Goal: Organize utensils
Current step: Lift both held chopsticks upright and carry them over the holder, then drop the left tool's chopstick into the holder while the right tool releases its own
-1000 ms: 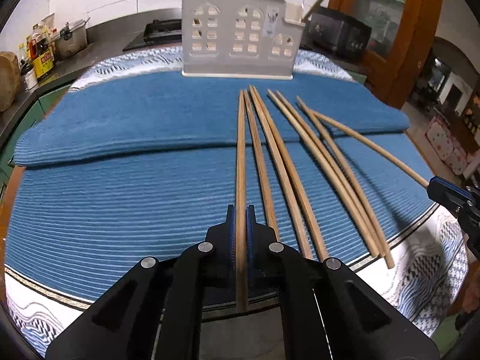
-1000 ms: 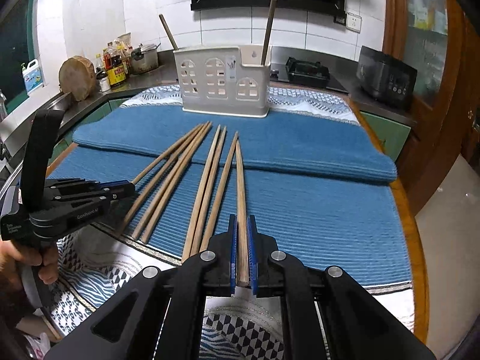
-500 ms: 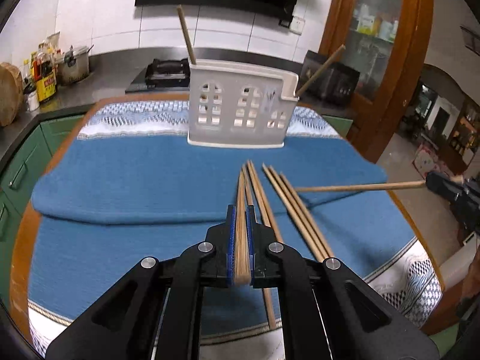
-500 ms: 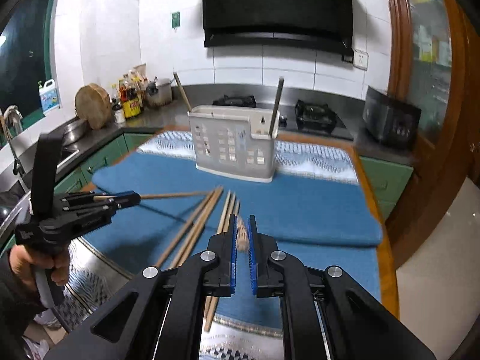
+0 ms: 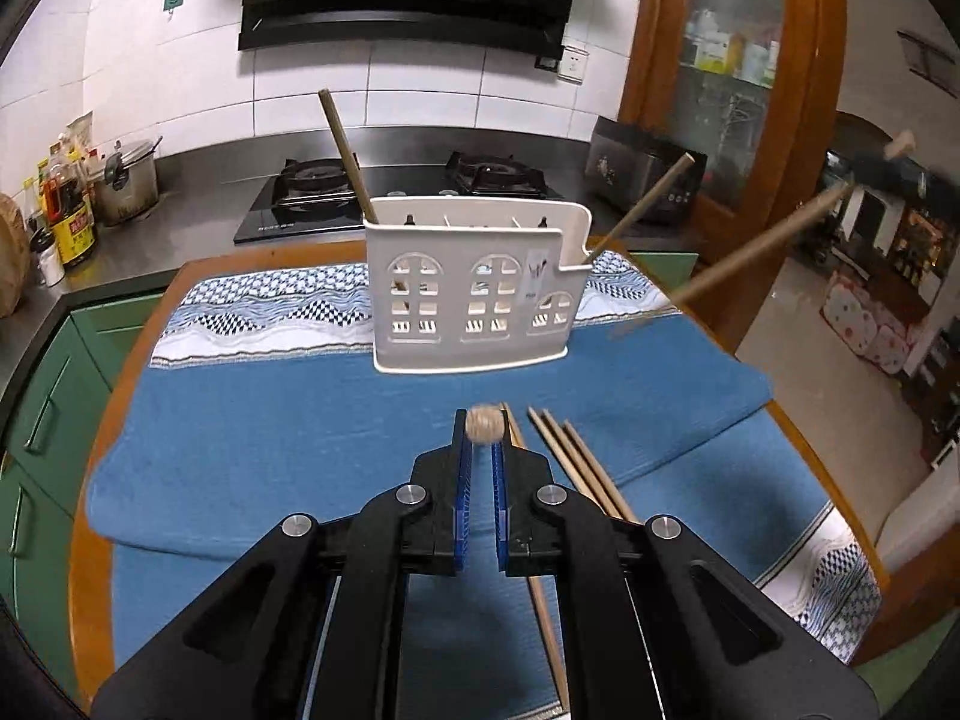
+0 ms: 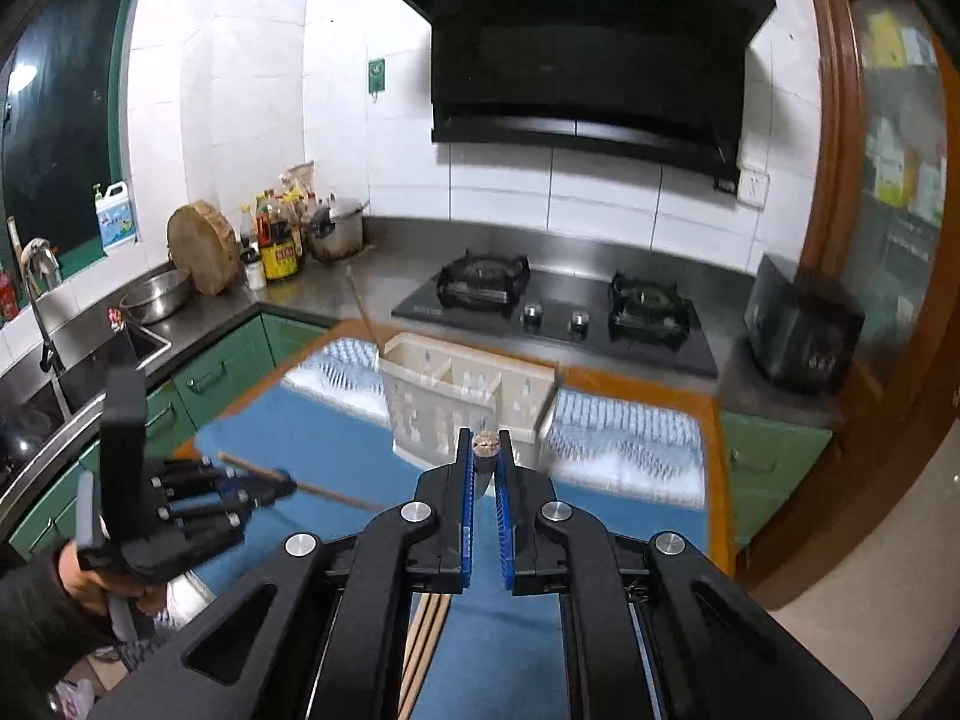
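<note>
Each claw clamped on one chopstick above the desk.
Our left claw (image 5: pixel 480 438) grips a chopstick (image 5: pixel 485 425) seen end-on between its blue pads, and our right claw (image 6: pixel 485 450) pinches another chopstick (image 6: pixel 485 443) the same way. Just past the left claw, loose chopsticks (image 5: pixel 576 462) lie on the blue cloth (image 5: pixel 270 420) covering the desk (image 5: pixel 117 396). Farther on stands the white holder (image 5: pixel 474 294), two sticks leaning out of it, with the stove (image 6: pixel 558 312) behind.

No lettering is legible; the green sign (image 6: pixel 376 73) on the wall tiles shows only a blurred emblem.
</note>
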A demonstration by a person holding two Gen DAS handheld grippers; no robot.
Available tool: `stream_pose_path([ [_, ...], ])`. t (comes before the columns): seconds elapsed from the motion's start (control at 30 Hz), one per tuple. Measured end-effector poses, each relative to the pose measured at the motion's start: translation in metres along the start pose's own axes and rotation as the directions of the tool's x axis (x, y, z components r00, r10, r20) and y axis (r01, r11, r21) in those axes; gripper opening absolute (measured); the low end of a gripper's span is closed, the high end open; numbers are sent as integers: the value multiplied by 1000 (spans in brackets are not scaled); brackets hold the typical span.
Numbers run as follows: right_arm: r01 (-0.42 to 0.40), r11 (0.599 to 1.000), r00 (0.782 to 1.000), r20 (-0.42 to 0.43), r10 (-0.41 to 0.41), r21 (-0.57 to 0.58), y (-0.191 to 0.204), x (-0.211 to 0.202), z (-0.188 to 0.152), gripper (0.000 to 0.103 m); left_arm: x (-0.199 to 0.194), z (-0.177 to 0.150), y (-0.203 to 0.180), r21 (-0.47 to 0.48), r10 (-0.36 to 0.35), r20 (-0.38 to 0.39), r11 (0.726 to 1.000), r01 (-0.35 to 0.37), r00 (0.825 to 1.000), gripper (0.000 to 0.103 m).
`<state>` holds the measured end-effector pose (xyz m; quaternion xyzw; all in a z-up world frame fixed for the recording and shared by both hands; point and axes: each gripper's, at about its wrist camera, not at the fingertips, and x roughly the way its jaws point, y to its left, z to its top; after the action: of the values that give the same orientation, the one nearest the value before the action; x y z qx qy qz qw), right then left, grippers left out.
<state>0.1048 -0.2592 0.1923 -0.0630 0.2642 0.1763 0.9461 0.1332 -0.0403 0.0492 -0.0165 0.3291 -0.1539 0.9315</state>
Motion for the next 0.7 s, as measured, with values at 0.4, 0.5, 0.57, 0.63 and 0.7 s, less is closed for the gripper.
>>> stream_pose_path([
  [0.4,74,996,996,-45,-77,-54,-6,56,72,7,-6,44,-1,58,-22,35,998,20,999,5],
  [0.5,77,996,992,-91,-82,-55,-9,78,73,7,-16,60,-1,61,-33,66,998,29,997,5],
  [0.57,75,996,989,-120,-81,-53,-13,94,72,7,-22,71,0,65,-38,90,997,32,995,5],
  [0.63,61,998,988,-142,-65,-33,-16,106,69,7,-31,89,0,69,-41,127,997,32,991,5],
  [0.7,60,998,985,-161,-63,-21,-20,118,66,7,-39,105,-2,83,-27,167,996,14,986,5],
])
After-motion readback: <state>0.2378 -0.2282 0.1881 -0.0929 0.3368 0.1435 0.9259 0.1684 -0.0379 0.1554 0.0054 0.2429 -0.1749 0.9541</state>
